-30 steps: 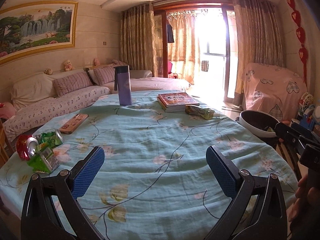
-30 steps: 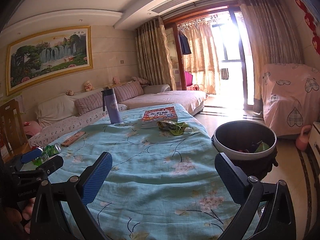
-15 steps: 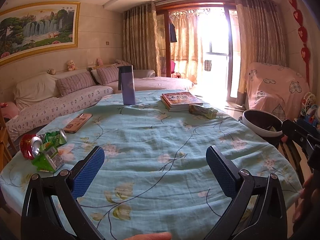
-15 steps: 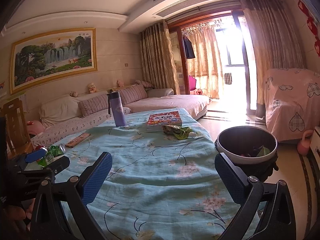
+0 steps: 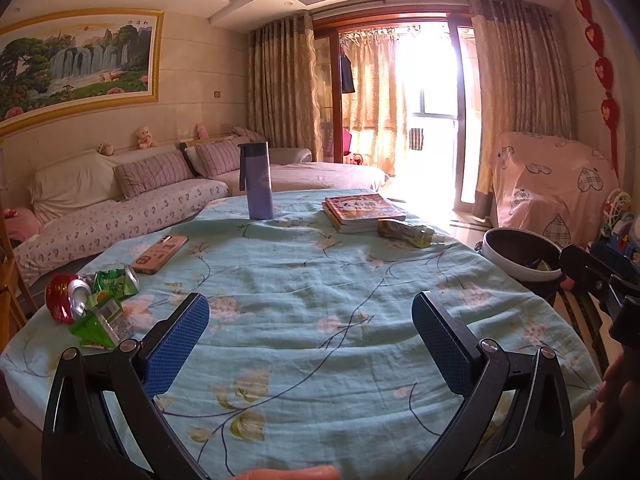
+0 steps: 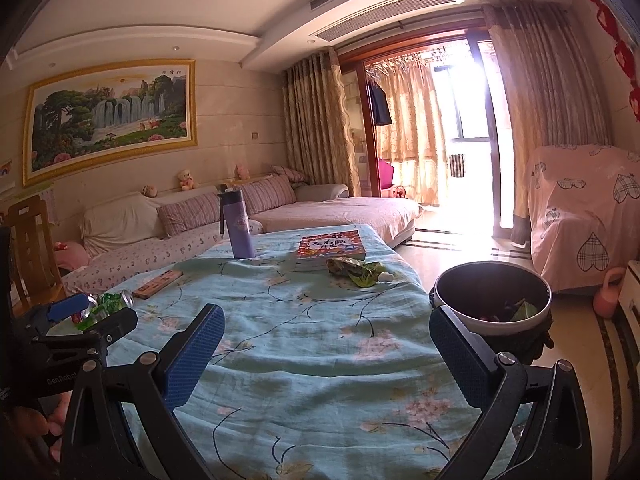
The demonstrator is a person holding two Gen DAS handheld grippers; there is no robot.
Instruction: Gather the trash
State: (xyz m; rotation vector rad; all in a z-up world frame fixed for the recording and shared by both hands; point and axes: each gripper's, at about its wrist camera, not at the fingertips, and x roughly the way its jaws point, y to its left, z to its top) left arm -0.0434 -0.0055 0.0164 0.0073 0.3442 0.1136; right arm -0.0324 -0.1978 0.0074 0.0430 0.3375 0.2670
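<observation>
The biggest danger, I think, is the tablecloth under both my tools. It is loose and wrinkled, so a low finger can catch a fold and drag everything on the table, including the purple bottle far ahead of my left jaws, which looks tall and easy to tip.

Next is the trash bin, just ahead and to the right of my right gripper, beside the table edge. A light wrapper dropped from too high may miss its rim and fall to the floor.

Then the trash itself. The crushed cans and green wrappers lie close to the left of my left gripper; they are mixed together, and a can may roll away if I pinch it off-centre. The snack wrapper lies ahead of my right jaws, touching the books, so I could push the books. The phone, beyond the cans, is not trash.

Both pairs of jaws are spread wide, holding and touching nothing.
</observation>
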